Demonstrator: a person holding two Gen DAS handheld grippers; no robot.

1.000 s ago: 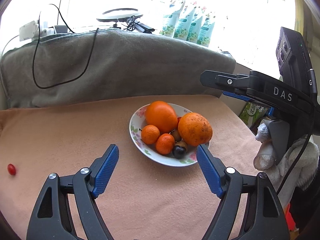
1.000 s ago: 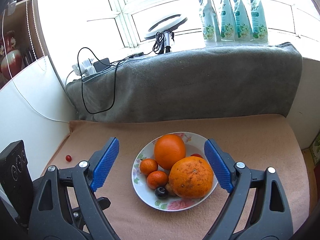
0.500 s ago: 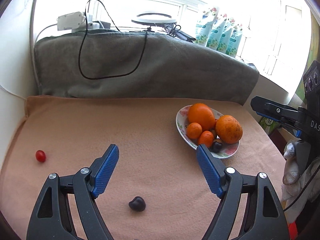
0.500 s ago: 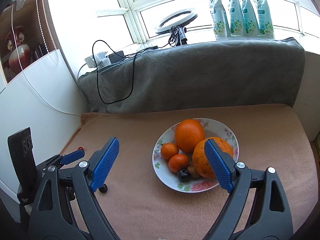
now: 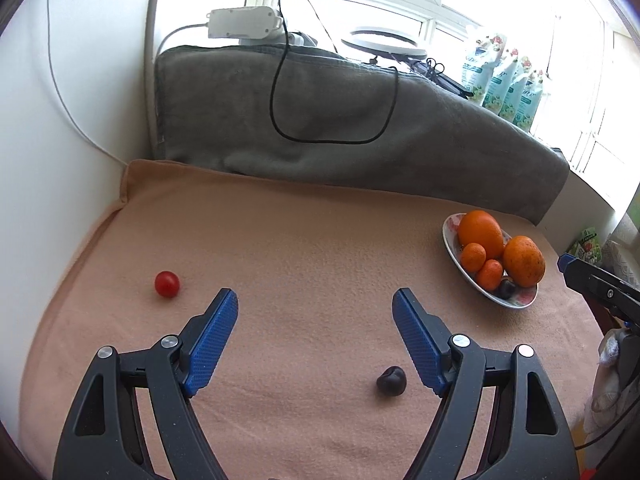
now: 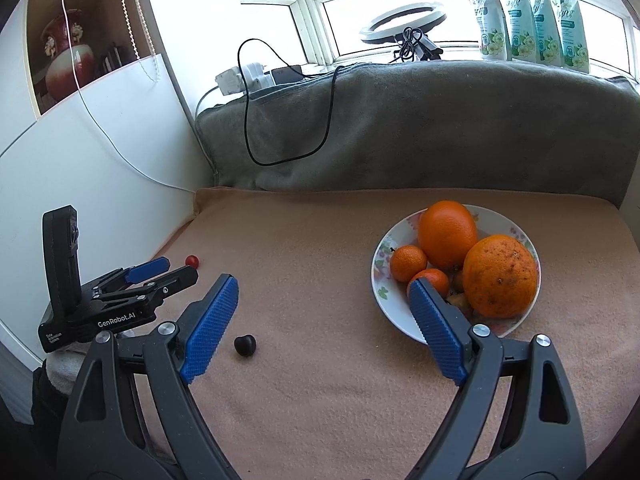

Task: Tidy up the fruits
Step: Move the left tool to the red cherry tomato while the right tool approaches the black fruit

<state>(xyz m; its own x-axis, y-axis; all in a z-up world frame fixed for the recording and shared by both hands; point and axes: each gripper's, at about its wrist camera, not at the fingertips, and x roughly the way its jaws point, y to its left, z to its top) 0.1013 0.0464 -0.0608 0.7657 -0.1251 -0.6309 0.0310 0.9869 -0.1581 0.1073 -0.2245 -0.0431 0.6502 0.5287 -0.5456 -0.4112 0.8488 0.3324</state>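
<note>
- A peach-coloured blanket (image 5: pixel 304 240) covers the whole work surface, and every piece of fruit rests on it or on the plate.
- A grey blanket (image 6: pixel 440 128) is draped along the far edge, under the window, with a black cable (image 6: pixel 288 120) looping down its front.
- The left gripper (image 5: pixel 315 316) hangs over the near middle of the peach blanket, its blue-padded jaws spread wide with nothing between them.
- The right gripper (image 6: pixel 323 300) hangs over the near side too, jaws equally wide and holding nothing; in its own view its right finger overlaps the near left rim of the plate.
- A floral plate (image 6: pixel 384 292) sits on the right of the blanket, well apart from the loose fruit.
- Two large oranges (image 6: pixel 447 234) lie on the plate, one at the far side, one at the near right, touching.
- Two small mandarins (image 6: pixel 408 263) lie on the plate's left part, against the far orange.
- A dark plum-like fruit (image 5: pixel 391 380) lies loose on the blanket, just inside the left gripper's right finger.
- A cherry tomato (image 5: pixel 167 284) lies alone at the far left of the blanket, beyond the left gripper's left finger.
</note>
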